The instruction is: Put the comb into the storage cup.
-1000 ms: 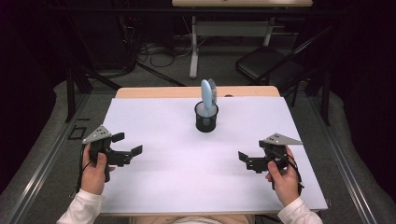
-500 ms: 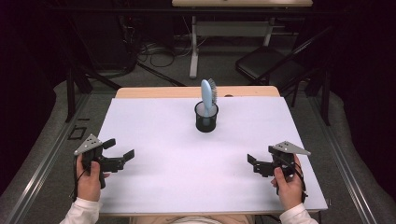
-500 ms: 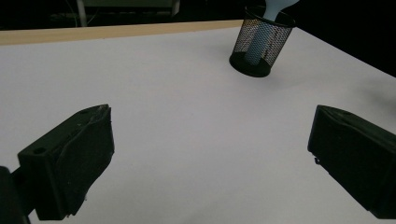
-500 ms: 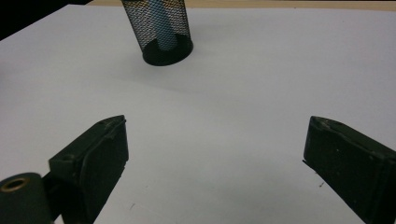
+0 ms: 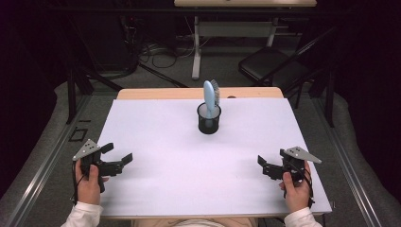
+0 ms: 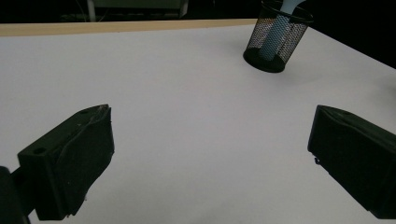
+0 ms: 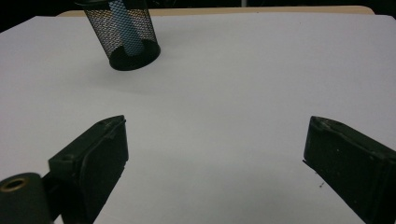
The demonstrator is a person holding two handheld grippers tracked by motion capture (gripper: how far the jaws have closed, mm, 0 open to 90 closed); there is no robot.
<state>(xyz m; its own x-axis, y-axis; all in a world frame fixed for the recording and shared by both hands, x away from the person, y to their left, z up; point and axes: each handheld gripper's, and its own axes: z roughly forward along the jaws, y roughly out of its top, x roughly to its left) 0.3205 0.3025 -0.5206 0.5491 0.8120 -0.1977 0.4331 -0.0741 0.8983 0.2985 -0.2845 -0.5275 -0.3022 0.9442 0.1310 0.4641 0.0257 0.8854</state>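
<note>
Desk [image 5: 156,189] is covered w/ a flat matte white sheet, no wrinkles or marks, and a strip of light wood shows along the far edge. Near the far middle stands a black wire-mesh cup [image 5: 208,119], round, upright, w/ a pale blue brush [image 5: 209,94] stuck in it handle-down; smooth plastic back, dark bristles on its right side. High view gives you the head and bristles sticking up over the rim. The gripper views cut that off but let you see thru the mesh: the blue handle leans inside and the cup has a solid dark base ring. Left hand-held gripper [image 5: 117,156] sits low near the desk's left edge, right hand-held gripper [image 5: 263,165] near the right edge toward the front corner, each w/ a grey three-cornered plate on top and held in a hand w/ a white sleeve. Both have blocky black jaws, matte and a bit scuffed, standing wide apart w/ nothing but white sheet between them, so both open and empty. Each is well apart from the cup, and the whole middle of the sheet btwn them and the cup is bare, lots of room to move in. Past the desk edges it drops to grey floor w/ cables, a table leg and a dark chair behind.
</note>
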